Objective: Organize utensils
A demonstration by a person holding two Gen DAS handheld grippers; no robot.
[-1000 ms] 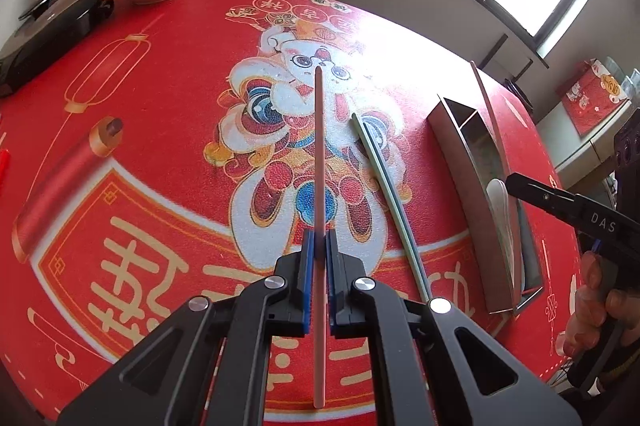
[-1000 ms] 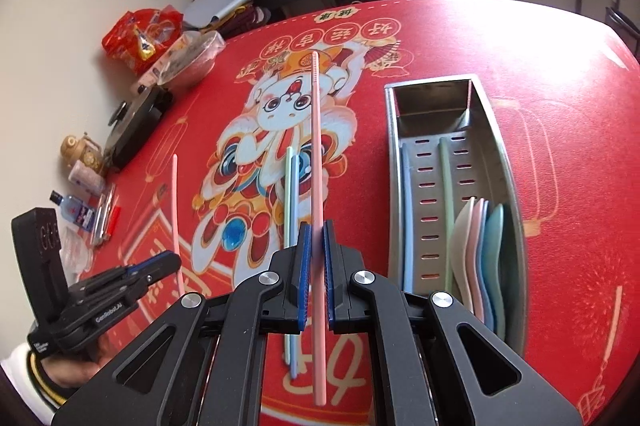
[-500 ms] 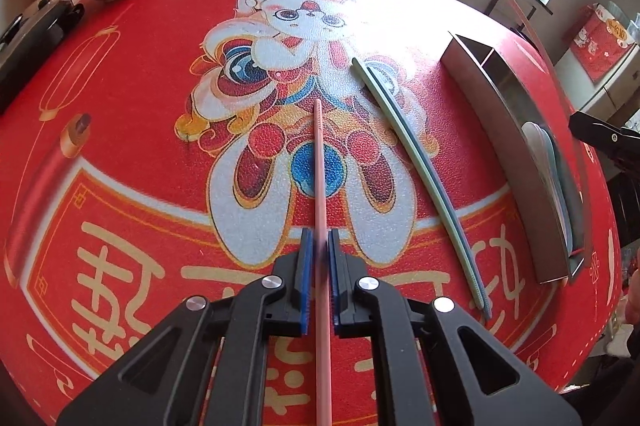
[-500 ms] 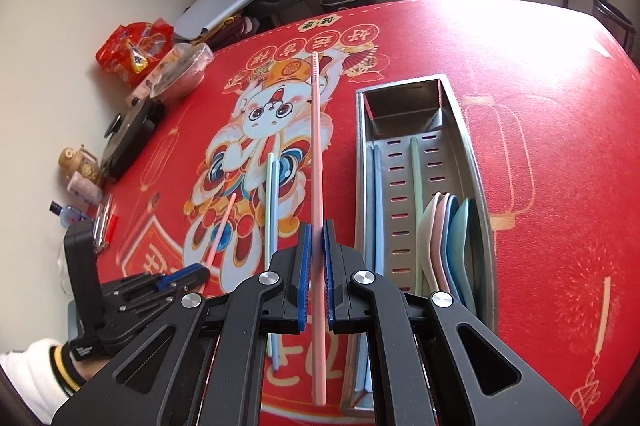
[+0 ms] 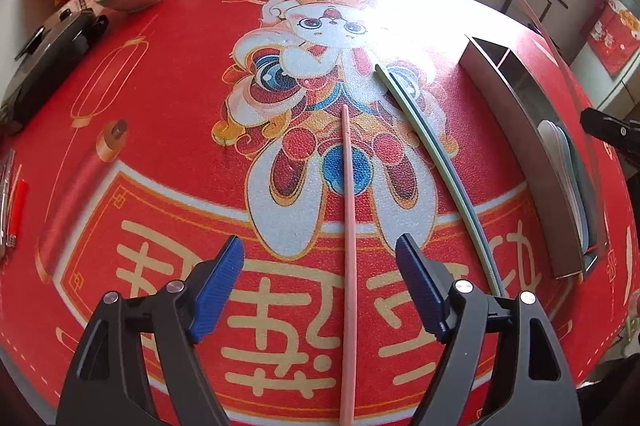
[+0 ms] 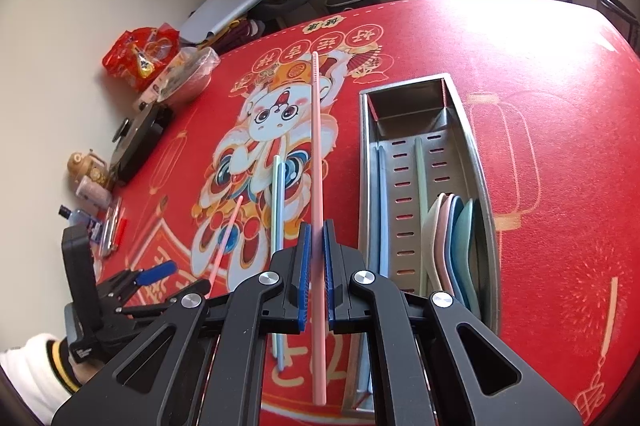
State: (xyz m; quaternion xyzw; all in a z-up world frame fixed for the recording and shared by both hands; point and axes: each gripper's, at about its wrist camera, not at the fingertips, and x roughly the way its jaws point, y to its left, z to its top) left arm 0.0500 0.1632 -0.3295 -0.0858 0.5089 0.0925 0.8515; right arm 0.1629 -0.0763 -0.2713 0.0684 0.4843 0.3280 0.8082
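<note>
Left gripper (image 5: 320, 282): jaws opening, pads clear of the pink chopstick (image 5: 347, 246) lying flat on the red mat (image 5: 160, 129) between them.
Right gripper (image 6: 316, 266): clenched on a second pink chopstick (image 6: 317, 153), tip toward 12 o'clock.
Metal tray (image 6: 478, 161): at 3 o'clock of the held stick.
Handling: probably light, stiff, thin, smooth; likely to roll or pivot.
Hold: mid-shaft, across the width.

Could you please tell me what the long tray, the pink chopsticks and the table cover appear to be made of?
Tray: most likely stainless steel, brushed and shiny, with punched slots in its floor and reflections on its walls.
Pink chopstick in the right tongs: probably matte plastic, evenly pastel with moulded ridges at its tip.
Table cover: apparently printed vinyl or foam with a fine pebbled grain; exact material unclear.
</note>
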